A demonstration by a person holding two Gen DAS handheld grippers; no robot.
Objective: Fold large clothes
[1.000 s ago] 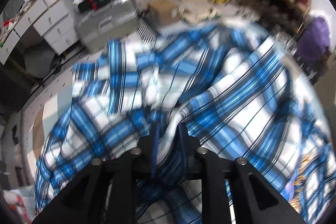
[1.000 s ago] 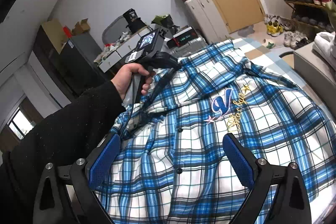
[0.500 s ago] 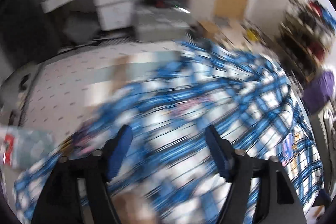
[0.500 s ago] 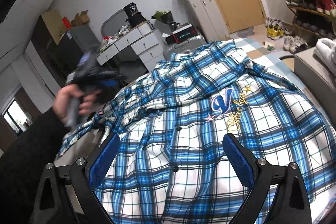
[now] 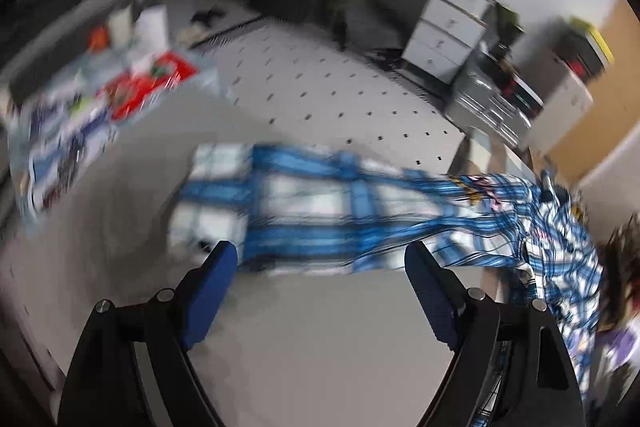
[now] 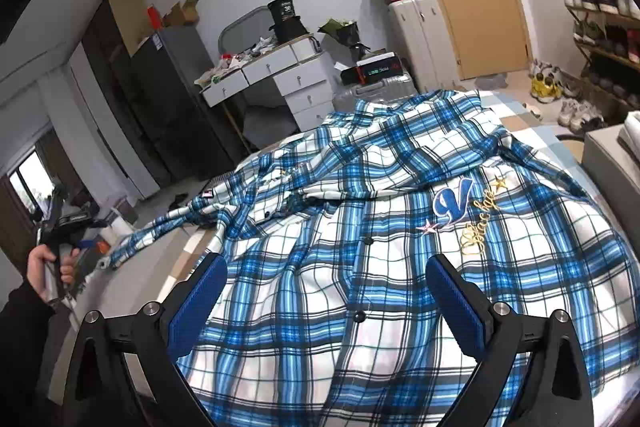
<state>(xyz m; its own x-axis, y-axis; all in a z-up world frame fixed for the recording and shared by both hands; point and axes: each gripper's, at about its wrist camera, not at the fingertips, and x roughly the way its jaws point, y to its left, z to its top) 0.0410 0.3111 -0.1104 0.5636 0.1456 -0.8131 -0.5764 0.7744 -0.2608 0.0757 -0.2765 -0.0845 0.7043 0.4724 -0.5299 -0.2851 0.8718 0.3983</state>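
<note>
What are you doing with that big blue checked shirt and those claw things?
A person is getting a big blue plaid shirt ready to fold on a bed. It lies spread out, front up, with one sleeve stretched out to the side. The left claw is opening above that sleeve with nothing between its jaws. The right claw hovers open over the shirt's front, holding nothing. No fold shows yet.

surface (image 6: 132, 291): grey, patchwork cover at far end. blue plaid shirt (image 6: 400, 247) spread flat on it, buttoned front up, one sleeve (image 6: 160, 231) stretched toward left edge
</note>
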